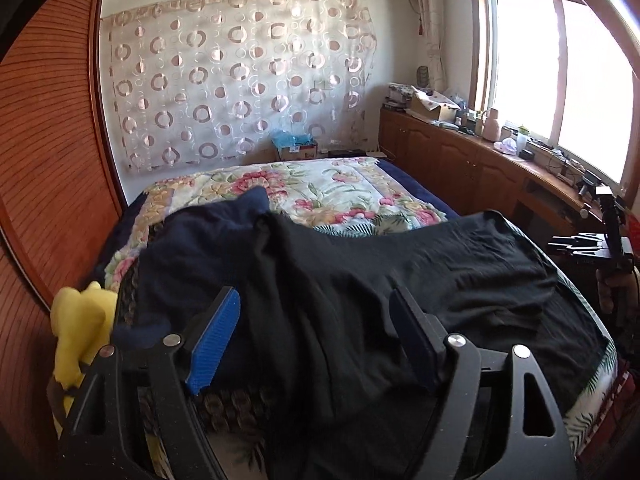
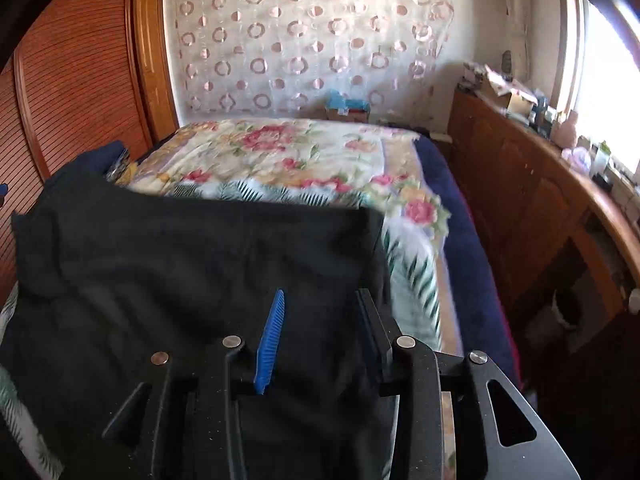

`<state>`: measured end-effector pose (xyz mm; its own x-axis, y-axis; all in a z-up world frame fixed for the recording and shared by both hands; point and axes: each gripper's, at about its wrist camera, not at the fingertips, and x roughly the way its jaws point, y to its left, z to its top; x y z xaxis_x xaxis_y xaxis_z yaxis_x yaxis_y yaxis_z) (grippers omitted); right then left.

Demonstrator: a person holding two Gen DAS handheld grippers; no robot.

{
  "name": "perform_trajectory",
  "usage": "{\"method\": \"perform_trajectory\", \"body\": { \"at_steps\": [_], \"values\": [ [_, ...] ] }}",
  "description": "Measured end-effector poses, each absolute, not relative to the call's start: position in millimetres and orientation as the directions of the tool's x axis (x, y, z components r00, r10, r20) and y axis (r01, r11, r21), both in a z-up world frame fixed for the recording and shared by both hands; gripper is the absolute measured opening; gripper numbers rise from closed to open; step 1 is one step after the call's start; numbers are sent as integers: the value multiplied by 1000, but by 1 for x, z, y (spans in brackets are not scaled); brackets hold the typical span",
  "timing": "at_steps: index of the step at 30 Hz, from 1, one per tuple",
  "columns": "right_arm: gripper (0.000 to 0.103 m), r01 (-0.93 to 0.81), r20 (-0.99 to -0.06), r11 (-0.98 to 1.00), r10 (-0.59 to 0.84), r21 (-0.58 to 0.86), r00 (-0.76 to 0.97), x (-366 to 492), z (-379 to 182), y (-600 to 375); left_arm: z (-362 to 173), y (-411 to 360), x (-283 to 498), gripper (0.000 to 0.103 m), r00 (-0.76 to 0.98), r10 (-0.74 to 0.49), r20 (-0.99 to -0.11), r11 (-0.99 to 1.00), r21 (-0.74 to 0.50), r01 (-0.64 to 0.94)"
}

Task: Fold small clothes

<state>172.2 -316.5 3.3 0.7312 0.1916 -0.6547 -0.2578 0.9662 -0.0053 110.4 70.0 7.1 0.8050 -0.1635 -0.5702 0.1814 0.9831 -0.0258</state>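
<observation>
With left gripper (image 1: 316,332) wide and right gripper (image 2: 320,336) narrower, both empty, the black garment (image 1: 400,272) should be pinched at 2 near-edge corners of the bed (image 1: 320,184) & folded evenly.

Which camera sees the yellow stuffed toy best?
The left wrist view: the yellow stuffed toy sits at its left edge, beside the bed, partly behind the left gripper. The right wrist view does not show it.
</observation>
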Motion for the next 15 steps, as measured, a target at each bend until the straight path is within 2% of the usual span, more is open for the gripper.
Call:
{"method": "perform_trajectory", "body": {
  "at_steps": [5, 9, 15],
  "values": [
    [39, -293, -704, 955, 234, 39, 670, 151, -8, -319, -23, 67, 89, 78, 769, -185, -612, 979, -44, 200],
    [40, -275, -720, 961, 203, 17, 663, 147, -14, -325, -51, 63, 83, 78, 724, -182, -666, 979, -52, 199],
    [40, -240, -731, 970, 185, 30, 657, 149, -11, -339, -67, 62, 82, 76, 706, -193, -682, 979, -82, 188]
  ]
}}
